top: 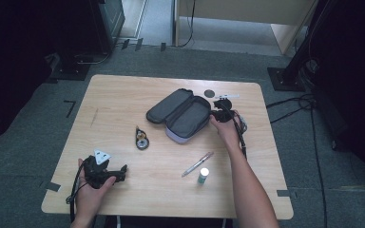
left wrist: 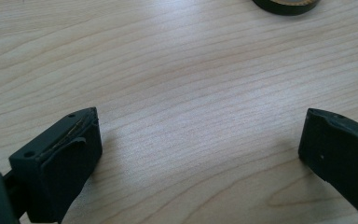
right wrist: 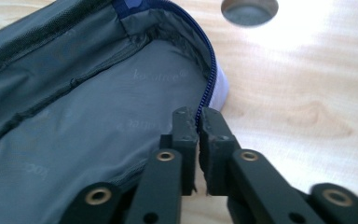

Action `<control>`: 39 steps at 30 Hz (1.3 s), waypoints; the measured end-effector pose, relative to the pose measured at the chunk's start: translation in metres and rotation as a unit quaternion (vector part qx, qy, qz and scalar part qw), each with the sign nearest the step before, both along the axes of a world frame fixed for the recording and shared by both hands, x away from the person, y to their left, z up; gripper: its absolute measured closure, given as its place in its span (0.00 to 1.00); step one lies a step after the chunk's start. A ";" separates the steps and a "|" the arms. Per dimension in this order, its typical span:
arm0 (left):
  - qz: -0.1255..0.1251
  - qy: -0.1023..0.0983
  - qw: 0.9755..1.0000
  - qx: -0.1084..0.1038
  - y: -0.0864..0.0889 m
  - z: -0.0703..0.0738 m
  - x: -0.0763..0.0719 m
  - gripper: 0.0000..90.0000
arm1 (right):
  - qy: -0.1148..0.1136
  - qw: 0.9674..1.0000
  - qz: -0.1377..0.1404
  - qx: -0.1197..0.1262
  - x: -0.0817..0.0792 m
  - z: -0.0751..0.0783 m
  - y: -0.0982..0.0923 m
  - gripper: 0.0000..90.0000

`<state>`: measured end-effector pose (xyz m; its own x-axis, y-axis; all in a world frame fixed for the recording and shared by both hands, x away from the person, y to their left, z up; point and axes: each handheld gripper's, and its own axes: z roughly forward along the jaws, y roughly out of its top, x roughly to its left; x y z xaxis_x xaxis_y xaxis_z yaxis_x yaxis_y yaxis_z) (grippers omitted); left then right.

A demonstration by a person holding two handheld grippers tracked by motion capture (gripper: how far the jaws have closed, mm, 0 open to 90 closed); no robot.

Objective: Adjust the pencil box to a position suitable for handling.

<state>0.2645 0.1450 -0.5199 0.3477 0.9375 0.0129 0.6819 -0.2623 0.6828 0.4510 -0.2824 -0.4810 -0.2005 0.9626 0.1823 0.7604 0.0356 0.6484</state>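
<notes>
The wooden table [top: 123, 95] carried everything, with bare board along its far-left and near edges, so both hands had room to swing without knocking anything. The grey pencil case [top: 180, 114] lay opened flat right of centre, its two halves spread with the lining facing up, probably so loose items could be dropped in. The right gripper [right wrist: 198, 122] sat at the case's right rim with its jaws pressed together on the zipper edge, pinching the fabric wall; that hold looked meant to steady or lift the rim and keep the pocket open. The table's right edge lay not far beyond that hand, and a round hole [right wrist: 249, 9] in the tabletop showed just past the case.

The left gripper [top: 105, 172] rested at the near-left corner, jaws spread wide over bare wood and holding nothing, seemingly parked clear of the work. Between the hands lay a small roll of tape [top: 142, 141] left of the case, a pen [top: 197, 164] nearer the front, and a green-bodied glue stick [top: 203, 176] just beside the pen's near end, all apart from one another and easy to approach.
</notes>
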 end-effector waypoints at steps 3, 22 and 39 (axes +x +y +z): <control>0.000 0.000 1.000 0.000 0.000 0.000 0.000 0.00 | 0.003 1.000 -0.007 0.009 -0.003 -0.001 -0.002 0.98; -0.002 0.001 1.000 0.001 0.000 0.000 0.000 0.00 | -0.006 1.000 0.003 0.017 -0.046 0.004 0.003 0.72; -0.003 0.001 1.000 0.000 0.000 0.000 0.000 0.00 | -0.046 0.994 0.081 -0.052 0.021 0.014 0.003 0.66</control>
